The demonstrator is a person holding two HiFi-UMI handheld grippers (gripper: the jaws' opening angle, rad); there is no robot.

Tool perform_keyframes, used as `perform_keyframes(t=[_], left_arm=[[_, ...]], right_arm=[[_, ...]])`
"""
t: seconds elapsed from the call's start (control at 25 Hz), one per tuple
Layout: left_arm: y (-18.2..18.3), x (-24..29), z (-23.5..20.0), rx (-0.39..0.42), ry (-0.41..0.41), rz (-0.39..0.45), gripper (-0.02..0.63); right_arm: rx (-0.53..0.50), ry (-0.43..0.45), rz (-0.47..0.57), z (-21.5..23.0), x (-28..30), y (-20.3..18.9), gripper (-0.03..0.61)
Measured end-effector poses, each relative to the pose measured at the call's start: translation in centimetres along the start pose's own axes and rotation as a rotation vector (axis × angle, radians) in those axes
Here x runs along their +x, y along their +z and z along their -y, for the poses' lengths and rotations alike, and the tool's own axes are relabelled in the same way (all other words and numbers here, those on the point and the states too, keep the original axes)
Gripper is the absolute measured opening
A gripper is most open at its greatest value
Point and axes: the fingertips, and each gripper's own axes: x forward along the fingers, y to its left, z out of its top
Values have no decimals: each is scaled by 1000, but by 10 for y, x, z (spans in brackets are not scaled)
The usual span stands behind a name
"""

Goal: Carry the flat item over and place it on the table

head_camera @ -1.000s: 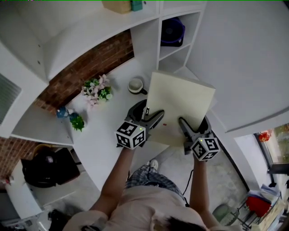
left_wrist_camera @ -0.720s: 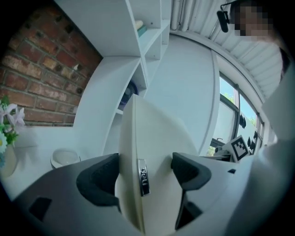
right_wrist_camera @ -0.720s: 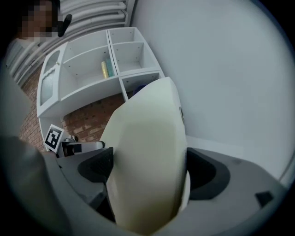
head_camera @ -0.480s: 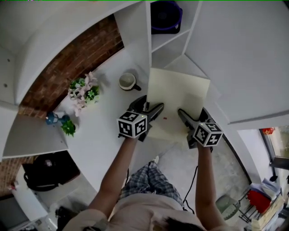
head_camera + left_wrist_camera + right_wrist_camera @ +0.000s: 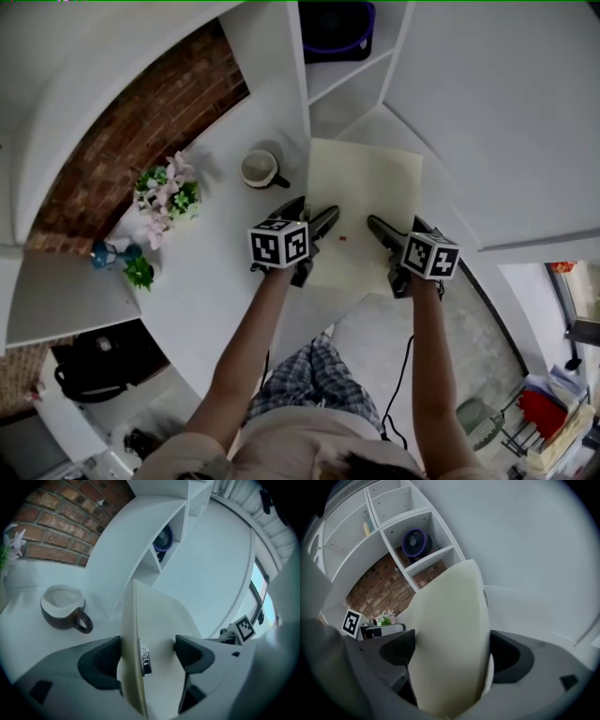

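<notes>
The flat item [image 5: 367,202] is a thin cream slab, held level by its near edge over the right end of the white table [image 5: 211,277], next to the shelf unit. My left gripper [image 5: 319,231] is shut on its near left part and my right gripper [image 5: 379,232] on its near right part. In the left gripper view the slab [image 5: 157,616] runs edge-on between the two dark pads [image 5: 99,662], with a small metal logo plate on its edge. In the right gripper view the slab [image 5: 450,620] fills the gap between the jaws of the right gripper [image 5: 452,660]. Whether it touches the table is hidden.
A brown and white mug [image 5: 260,169] stands on the table just left of the slab. Pink flowers in a pot [image 5: 167,195] and a small plant [image 5: 139,270] sit further left by the brick wall. A purple fan [image 5: 336,21] sits in the shelf unit. Floor lies below the table's near edge.
Both grippers and the slab have moved forward and slightly left, toward the mug and shelf unit. The slab now lies squarer to me. Both grips are unchanged.
</notes>
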Motion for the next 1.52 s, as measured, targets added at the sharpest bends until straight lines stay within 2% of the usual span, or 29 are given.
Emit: perform_keyframes(t=[0.24, 0.44, 0.96, 1.16, 1.28, 1.4, 1.52], left_arm=[[-18, 16, -19, -71, 48, -100, 351], [-34, 24, -29, -50, 103, -181, 351], [-28, 25, -31, -71, 93, -168, 351], [-22, 12, -33, -2, 127, -157, 351], [-13, -5, -25, 28, 137, -110, 350], [3, -28, -8, 92, 107, -56, 350], [26, -57, 17, 172, 62, 21, 349]], right_arm=[[62, -41, -86, 12, 18, -12, 497], [24, -118, -158, 19, 29, -24, 497], [63, -114, -129, 19, 26, -23, 497], [71, -110, -55, 16, 11, -13, 497], [83, -106, 24, 14, -10, 1, 497], [58, -101, 104, 7, -38, 16, 497], [-15, -79, 204, -10, -71, 34, 486]])
